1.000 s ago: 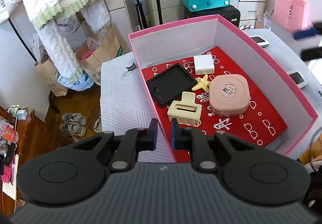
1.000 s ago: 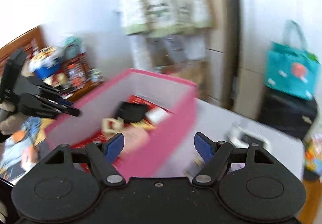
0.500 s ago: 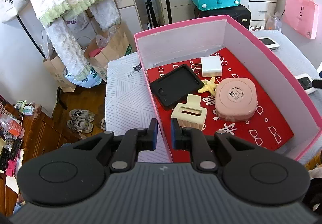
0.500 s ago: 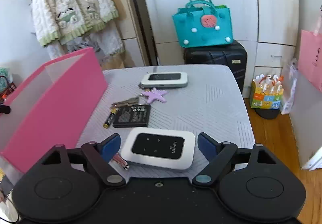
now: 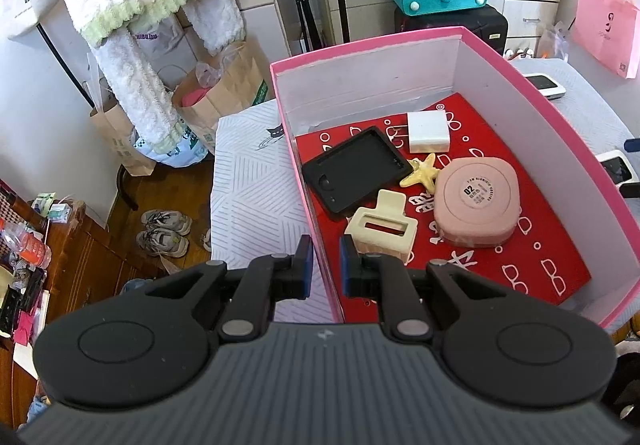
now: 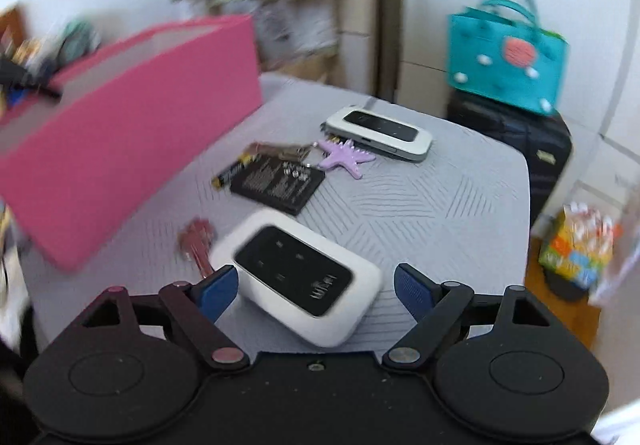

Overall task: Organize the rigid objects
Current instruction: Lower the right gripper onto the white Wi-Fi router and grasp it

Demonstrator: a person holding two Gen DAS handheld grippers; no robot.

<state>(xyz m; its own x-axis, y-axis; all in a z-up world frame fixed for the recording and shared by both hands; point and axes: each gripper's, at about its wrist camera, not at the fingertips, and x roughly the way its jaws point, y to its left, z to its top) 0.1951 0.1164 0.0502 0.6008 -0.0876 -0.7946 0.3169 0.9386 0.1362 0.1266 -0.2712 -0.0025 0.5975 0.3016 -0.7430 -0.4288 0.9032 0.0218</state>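
- The right tongs (image 6: pixel 316 287) stand spread wide, astride the near white pocket router (image 6: pixel 296 277), pads not yet pressing on it
- That router lies flat near the worktop's (image 6: pixel 440 205) front edge, just beside the pink box (image 6: pixel 132 149); a red key (image 6: pixel 198 241) lies against its left side
- It looks stiff, light and smooth-shelled with rounded corners, so likely slippery; take it squarely across its long sides at mid-length
- The left tongs (image 5: pixel 325 265) are pressed together on the box's near wall at its left front corner, steadying it
- Inside the box lie a black case (image 5: pixel 354 169), white charger (image 5: pixel 428 132), yellow starfish (image 5: pixel 424 175), cream hair claw (image 5: pixel 380 227) and pink compact (image 5: pixel 476 205)
- On the worktop beyond: a battery pack (image 6: pixel 280 183), purple starfish (image 6: pixel 346 157) and a second router (image 6: pixel 378 133)
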